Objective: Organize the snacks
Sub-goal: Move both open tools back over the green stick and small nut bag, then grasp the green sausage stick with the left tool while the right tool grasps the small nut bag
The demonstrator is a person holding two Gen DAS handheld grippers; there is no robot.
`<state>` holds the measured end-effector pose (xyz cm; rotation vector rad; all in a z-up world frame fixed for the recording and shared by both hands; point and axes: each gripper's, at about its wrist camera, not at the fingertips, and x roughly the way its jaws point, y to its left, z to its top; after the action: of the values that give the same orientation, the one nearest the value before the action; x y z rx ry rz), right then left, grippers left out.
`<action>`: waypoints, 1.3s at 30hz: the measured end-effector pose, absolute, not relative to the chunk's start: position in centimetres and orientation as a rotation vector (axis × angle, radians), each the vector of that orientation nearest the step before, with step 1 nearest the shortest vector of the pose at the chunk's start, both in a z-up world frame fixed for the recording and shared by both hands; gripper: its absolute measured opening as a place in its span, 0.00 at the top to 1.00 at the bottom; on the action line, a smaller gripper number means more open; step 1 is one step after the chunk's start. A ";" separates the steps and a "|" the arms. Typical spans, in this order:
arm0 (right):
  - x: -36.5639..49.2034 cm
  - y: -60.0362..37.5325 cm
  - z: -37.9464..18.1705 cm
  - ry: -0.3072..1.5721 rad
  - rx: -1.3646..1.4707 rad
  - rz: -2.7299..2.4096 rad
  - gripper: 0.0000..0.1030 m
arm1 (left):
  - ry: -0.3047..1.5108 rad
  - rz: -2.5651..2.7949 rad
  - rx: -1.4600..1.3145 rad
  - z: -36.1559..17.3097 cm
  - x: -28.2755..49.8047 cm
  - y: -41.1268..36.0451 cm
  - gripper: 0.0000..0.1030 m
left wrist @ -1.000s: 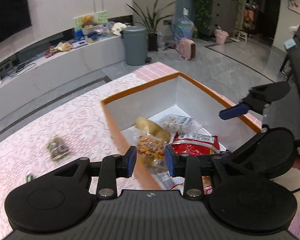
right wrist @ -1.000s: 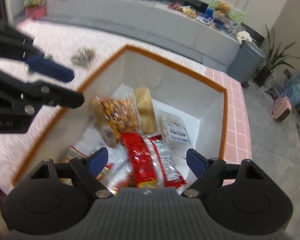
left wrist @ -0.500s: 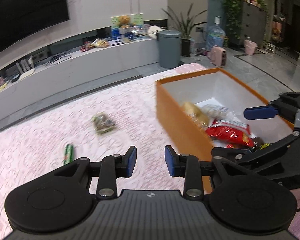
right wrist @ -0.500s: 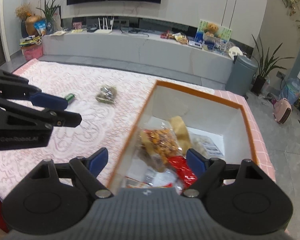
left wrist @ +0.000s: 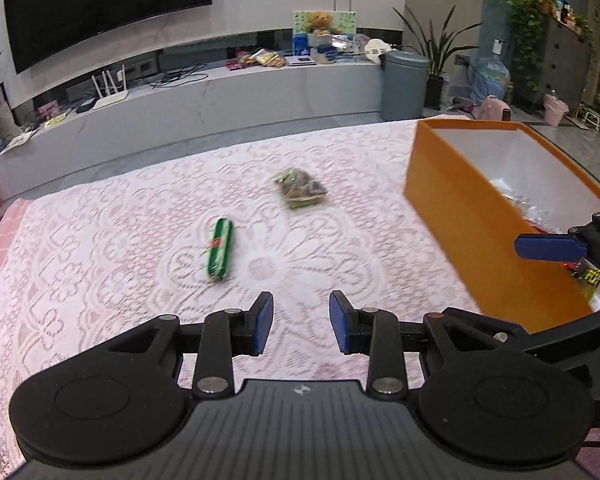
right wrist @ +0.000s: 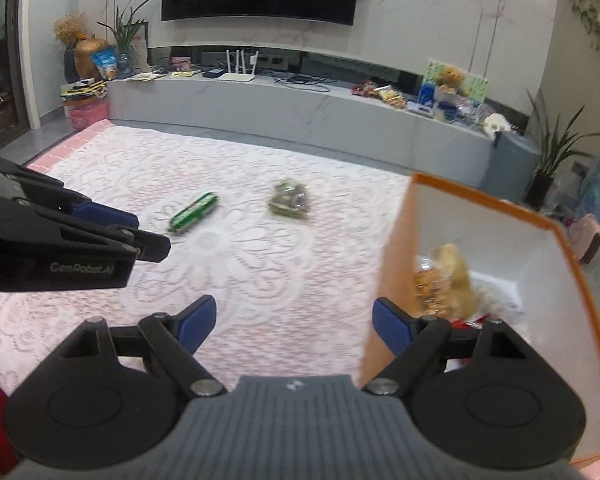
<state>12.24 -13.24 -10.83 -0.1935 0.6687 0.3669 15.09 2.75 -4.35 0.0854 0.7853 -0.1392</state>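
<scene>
My left claw [left wrist: 300, 328] is open and holds nothing; my right claw [right wrist: 292, 320] gapes wider, empty too. On the lacy pink surface [left wrist: 100, 248] lies a long green snack stick [left wrist: 219, 249], pointing near to far. A crinkly see-through snack bag [left wrist: 300, 189] sits farther right. The orange box [left wrist: 472, 216] stands right.

pink table [left wrist: 100, 248] under a white lace floral cloth [left wrist: 300, 240]. orange box [left wrist: 472, 216], white inside. green snack stick [left wrist: 219, 249] with red-white print. clear packet [left wrist: 300, 189], brown contents, green edge. both black tools carry blue pads [right wrist: 392, 326].
</scene>
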 end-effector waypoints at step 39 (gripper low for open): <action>28.8 -4.8 -16.2 0.752 -0.163 0.322 0.30 | 0.797 -0.190 0.041 -11.1 27.5 10.0 0.45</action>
<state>28.81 -4.81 -16.17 -0.1630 0.7525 0.3223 27.47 10.00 -11.14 0.0406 0.7969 -0.1898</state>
